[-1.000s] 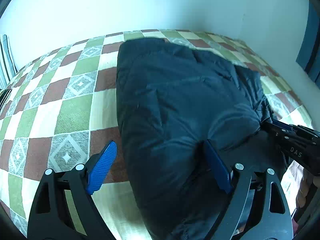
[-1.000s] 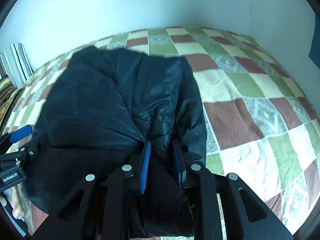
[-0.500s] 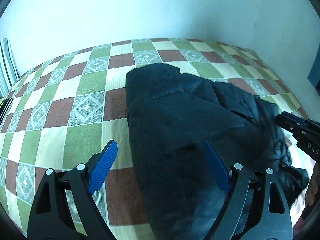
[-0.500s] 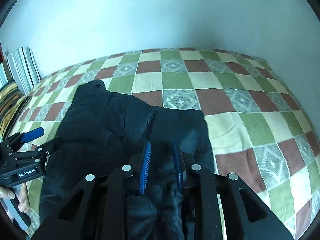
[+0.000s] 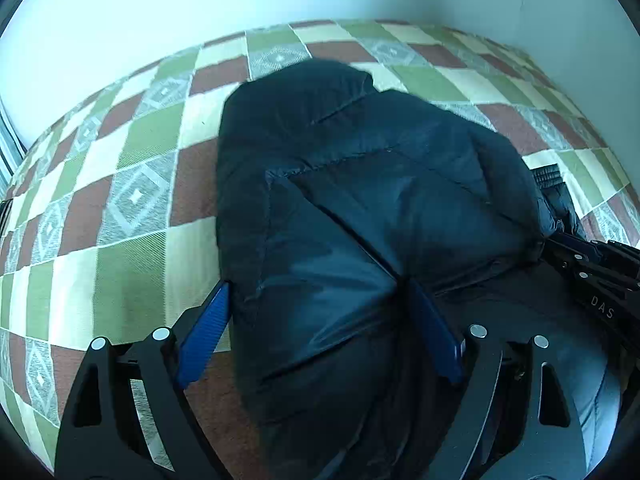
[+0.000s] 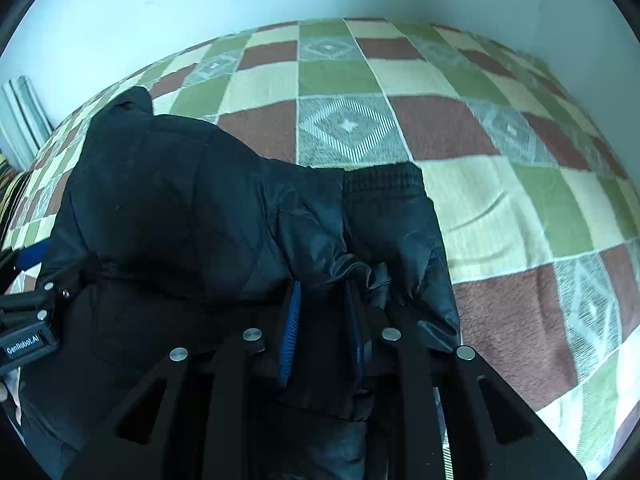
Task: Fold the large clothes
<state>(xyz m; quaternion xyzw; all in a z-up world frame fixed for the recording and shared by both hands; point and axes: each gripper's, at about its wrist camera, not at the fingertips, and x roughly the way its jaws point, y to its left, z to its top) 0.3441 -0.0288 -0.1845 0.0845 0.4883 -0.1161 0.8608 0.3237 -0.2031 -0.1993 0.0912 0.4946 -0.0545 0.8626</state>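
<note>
Black puffer jacket (image 5: 360, 208) lay on checkered bedspread (image 6: 500, 208); right gripper (image 6: 322, 320) pinched its fabric, left gripper (image 5: 316, 320) gaped wide, straddling jacket's edge.

Left gripper (image 5: 320, 336): black angular frame with triangular cut-outs, round silver screws, ribbed blue finger pads (image 5: 204, 332). Right gripper (image 6: 324, 328): identical build; white "DAS" lettering shows on its side, "GenRobot.AI" on the left unit's

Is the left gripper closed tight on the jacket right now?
No, the left gripper has its blue pads spread wide, with the dark jacket bulging between them.
</note>
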